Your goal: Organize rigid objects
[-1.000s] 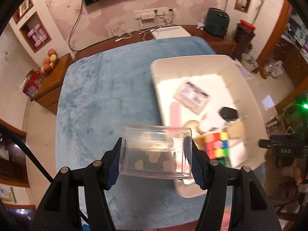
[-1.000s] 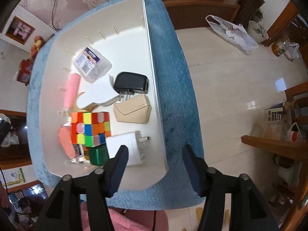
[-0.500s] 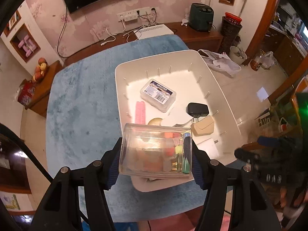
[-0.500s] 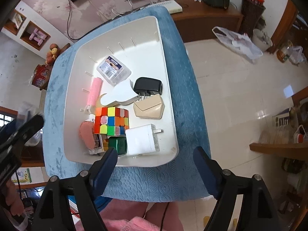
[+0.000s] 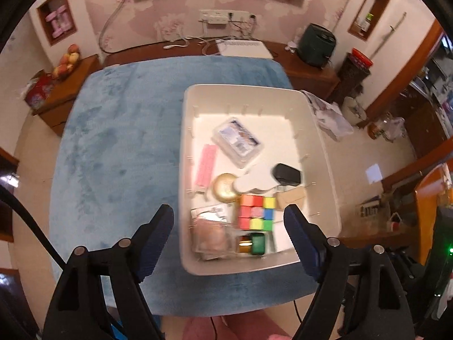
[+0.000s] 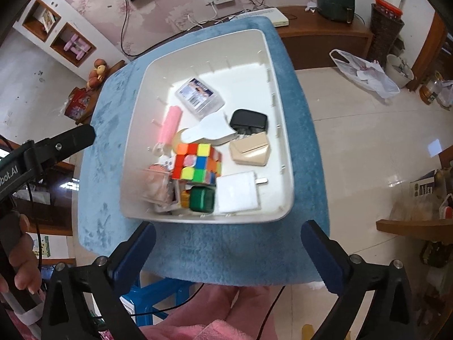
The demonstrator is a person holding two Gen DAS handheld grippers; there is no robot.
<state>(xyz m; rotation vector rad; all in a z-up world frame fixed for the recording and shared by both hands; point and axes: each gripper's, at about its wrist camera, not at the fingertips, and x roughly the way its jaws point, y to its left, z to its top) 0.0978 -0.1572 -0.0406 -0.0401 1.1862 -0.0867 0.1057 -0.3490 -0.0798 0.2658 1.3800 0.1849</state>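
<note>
Both pairs of jaws stood apart with nothing between them. On the left gripper (image 5: 228, 238) they had just been opening, and the clear plastic box (image 5: 211, 236) lay below them in the near left corner of the white bin (image 5: 320, 130), free of the pads. On the right gripper (image 6: 226, 250) they had also just been opening and gaped wide above the near edge of the blue cloth (image 6: 226, 243), at six o'clock from the bin (image 6: 280, 90).

In the right wrist view the bin sat on the cloth and held everything. A colour cube (image 6: 196, 163) lay near the middle. At eleven o'clock from it lay a pink roller (image 6: 170, 123), and at twelve o'clock a labelled clear case (image 6: 198, 95). A white flat piece (image 6: 209, 133) touched the cube's far side. A black charger (image 6: 249, 120) lay at one o'clock, with a beige pouch (image 6: 250, 150) just beside it at three o'clock from the cube. A white adapter (image 6: 237, 191) lay at five o'clock, a green block (image 6: 201, 198) at six o'clock, touching the adapter. The clear plastic box (image 6: 155, 185) sat at eight o'clock, against the bin's left wall, with something pinkish inside that was too blurred to make out.

At nine o'clock in that view the left gripper (image 6: 51, 147) reached in over the cloth's left edge, and a hand (image 6: 22, 257) gripped its handle.
</note>
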